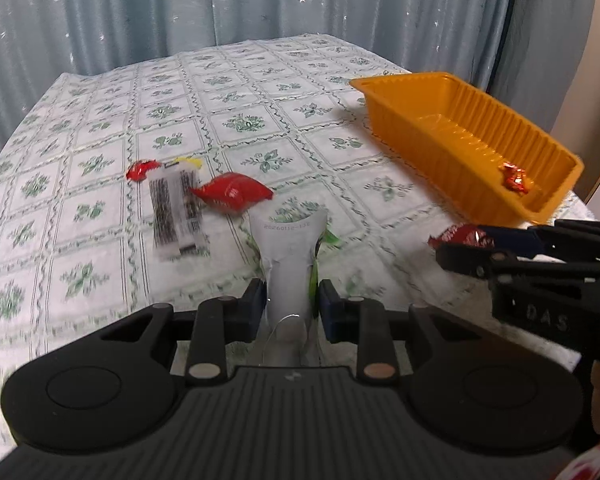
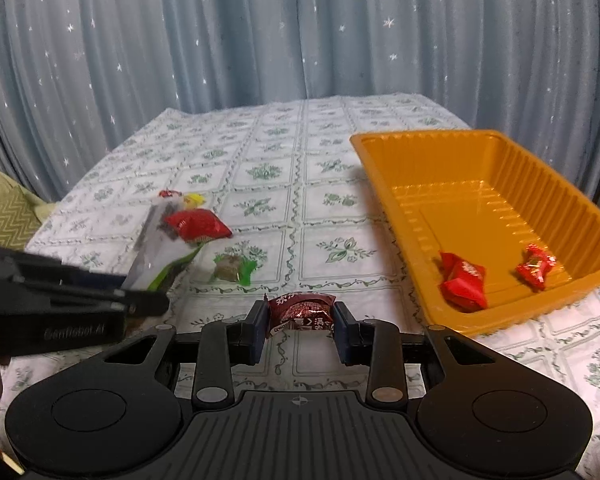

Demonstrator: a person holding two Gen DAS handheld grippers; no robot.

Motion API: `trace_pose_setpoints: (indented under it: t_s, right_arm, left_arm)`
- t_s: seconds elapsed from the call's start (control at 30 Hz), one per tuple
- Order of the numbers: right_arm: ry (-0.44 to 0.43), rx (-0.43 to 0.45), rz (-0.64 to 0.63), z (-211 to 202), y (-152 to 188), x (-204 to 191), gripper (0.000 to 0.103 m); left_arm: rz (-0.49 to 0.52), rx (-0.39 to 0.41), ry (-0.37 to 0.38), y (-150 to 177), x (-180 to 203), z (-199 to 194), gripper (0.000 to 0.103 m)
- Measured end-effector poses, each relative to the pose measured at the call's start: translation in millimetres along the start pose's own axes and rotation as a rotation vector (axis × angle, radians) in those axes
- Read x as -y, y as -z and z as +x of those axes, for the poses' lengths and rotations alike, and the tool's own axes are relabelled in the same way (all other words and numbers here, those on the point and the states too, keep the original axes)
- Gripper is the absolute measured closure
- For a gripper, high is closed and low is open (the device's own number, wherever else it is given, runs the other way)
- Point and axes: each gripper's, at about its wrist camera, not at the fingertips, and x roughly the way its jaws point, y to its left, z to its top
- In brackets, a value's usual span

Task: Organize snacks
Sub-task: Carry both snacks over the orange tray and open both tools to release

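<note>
- Holding a snack each: left claw (image 1: pixel 292 300) is clamped on a white packet (image 1: pixel 288 256) w/ green edges, pads pressing its lower end, packet standing up out of the jaws; right claw (image 2: pixel 300 324) is closed on a dark red foil candy (image 2: pixel 302 312) squeezed between the pads
- Orange tray (image 2: pixel 384 184) sits on the table (image 2: pixel 268 136) to the right, ribbed walls; two red wrapped candies inside near its front end – a bigger one (image 2: pixel 462 282) and a smaller twisted one (image 2: pixel 536 266)
- Not yet sorted, on the cloth at left: red pillow pack (image 1: pixel 232 192), striped clear-and-black sachet (image 1: pixel 176 208), small red candy (image 1: pixel 142 169), a yellow bit (image 1: pixel 190 163) behind; a green-wrapped cube (image 2: pixel 234 270) lies just ahead of the right claw
- Handling, my guess: all very light, soft film wrappers – crinkly, slippery, crush easily. White packet looks flat and floppy, so grip near an end seam, not the middle; foil candy firmer, take it across the body, not the twisted tails
- Thin tray probably slides if bumped – drop from just above, don't push
- Writing: date code on white packet reads approx "20260112-13"; Chinese characters on the dark red candy, too small to read; "DAS" on the right claw's body seen from the left cam, "GenRobot.AI" approx. on the left claw's body seen from the right cam – blurred
</note>
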Motion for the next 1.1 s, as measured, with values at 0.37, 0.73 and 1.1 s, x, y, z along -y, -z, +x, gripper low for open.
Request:
trace_pose_setpoints:
  t_s: [0.37, 0.73, 1.1]
  right_arm:
    - [0.030, 0.040, 0.031, -54, 7, 13, 0.068]
    - [0.076, 0.080, 0.073, -93, 4, 34, 0.068]
    - [0.127, 0.127, 0.123, -110, -7, 64, 0.068]
  left_arm:
    - [-0.057, 0.038, 0.014, 17, 35, -49, 0.077]
    - [-0.053, 0.085, 0.052, 6, 68, -74, 0.077]
    - [-0.025, 0.119, 0.104, -20, 96, -73, 0.077]
